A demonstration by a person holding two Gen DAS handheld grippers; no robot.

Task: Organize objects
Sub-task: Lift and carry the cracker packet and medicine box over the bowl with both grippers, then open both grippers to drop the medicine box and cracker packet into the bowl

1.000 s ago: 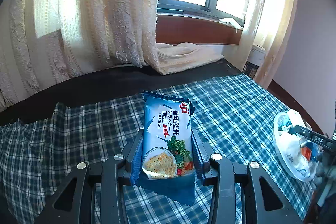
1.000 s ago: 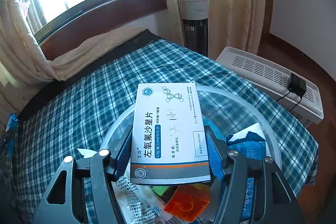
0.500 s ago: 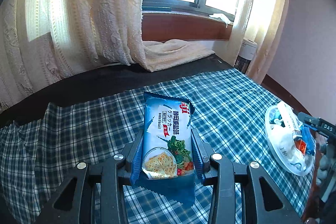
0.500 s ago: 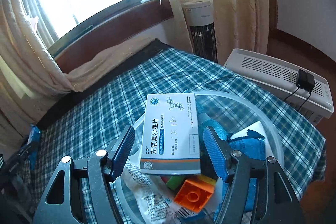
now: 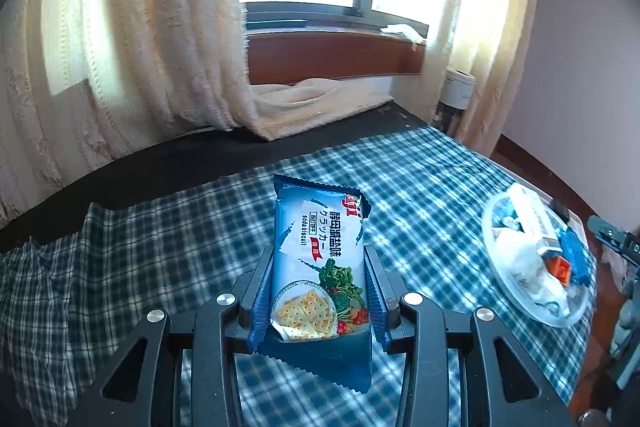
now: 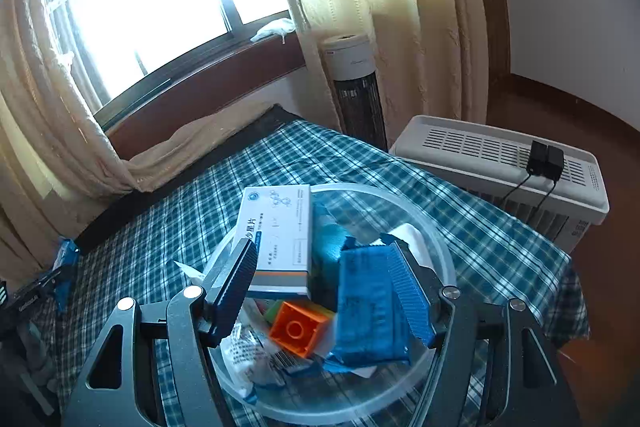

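Blue foil soda-cracker packet (image 5: 320, 267), light, crinkly and probably crushable, is sitting clamped across its lower sides in the left gripper (image 5: 318, 291); the right gripper (image 6: 332, 291) is hanging with jaws apart, empty, over the clear plastic bowl (image 6: 436, 247).

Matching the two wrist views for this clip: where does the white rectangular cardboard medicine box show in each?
Left wrist view: white rectangular cardboard medicine box at far right, small, leaning in the clear round plastic bowl.
Right wrist view: box at centre, lying in the same bowl, beside the orange plastic brick.
Shared landmark: the blue checked tablecloth.
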